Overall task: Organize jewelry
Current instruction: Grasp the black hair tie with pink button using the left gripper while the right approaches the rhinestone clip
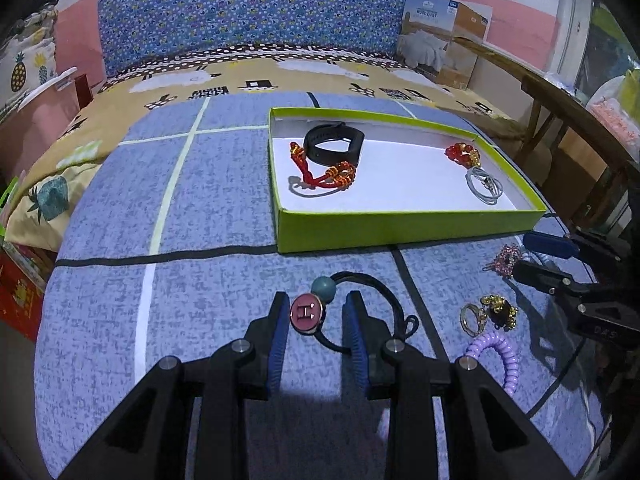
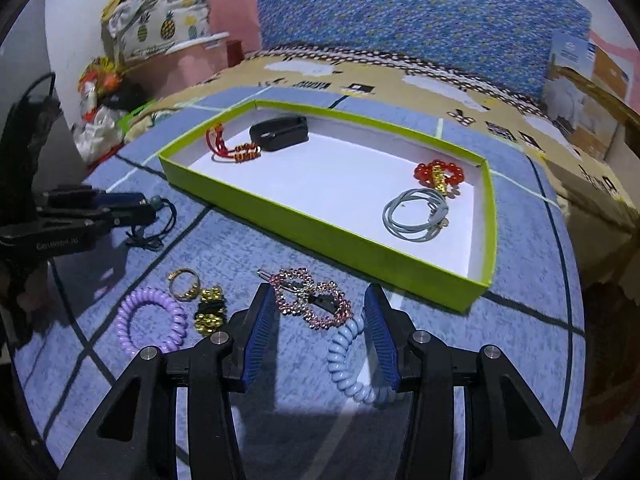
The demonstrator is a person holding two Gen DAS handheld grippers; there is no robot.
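I'm hovering both grippers open and empty over the bedspread: the left gripper is straddling a light, slippery pink charm on soft cord, the right gripper a stiff, bumpy beaded clip best pinched across its middle.

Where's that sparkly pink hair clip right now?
In the right wrist view, the pink hair clip lies on the blue cloth between the open right gripper fingers, beside the green box.

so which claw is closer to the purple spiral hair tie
Left. The purple spiral hair tie lies just right of the open left claw, beside its right finger. The open right claw sits farther off, around the rhinestone hair clip.
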